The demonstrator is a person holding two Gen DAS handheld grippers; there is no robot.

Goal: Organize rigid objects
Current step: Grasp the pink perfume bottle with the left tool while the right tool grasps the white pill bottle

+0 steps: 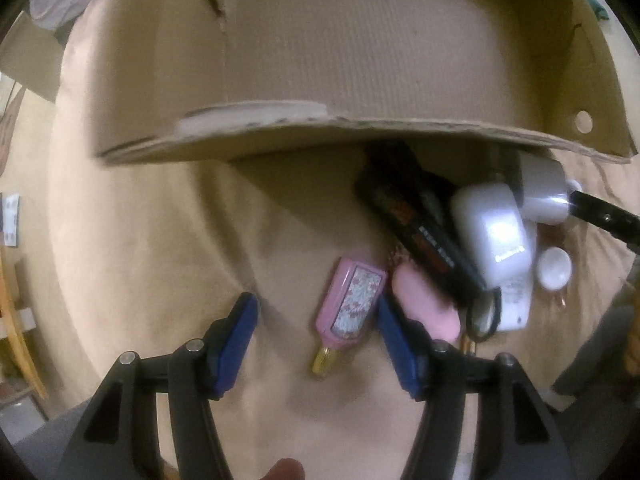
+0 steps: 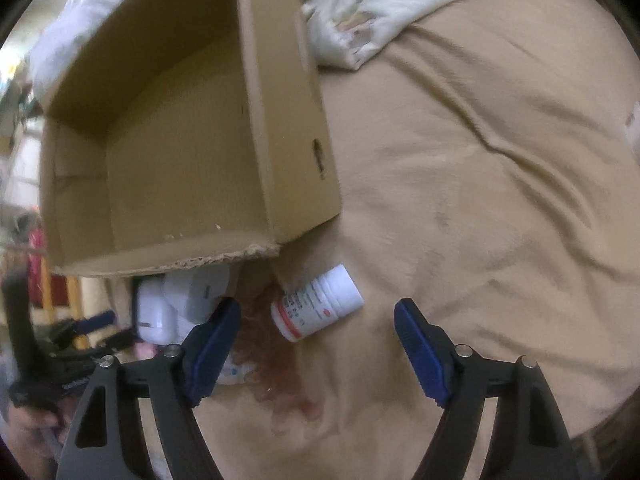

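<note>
A big brown cardboard box (image 1: 320,60) sits open and empty on the bed, and beside it lie a pink flowery bottle (image 1: 352,304), a white pill bottle (image 2: 318,302) on its side, and a black box (image 1: 416,224).

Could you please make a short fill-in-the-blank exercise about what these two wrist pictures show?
1. The white pill bottle lies on its ____ on the tan cloth.
2. The cardboard box holds ____ objects inside.
3. The left gripper has its jaws ____.
4. The small pink bottle has a ____ cap.

Missing words: side; no; open; gold
</note>
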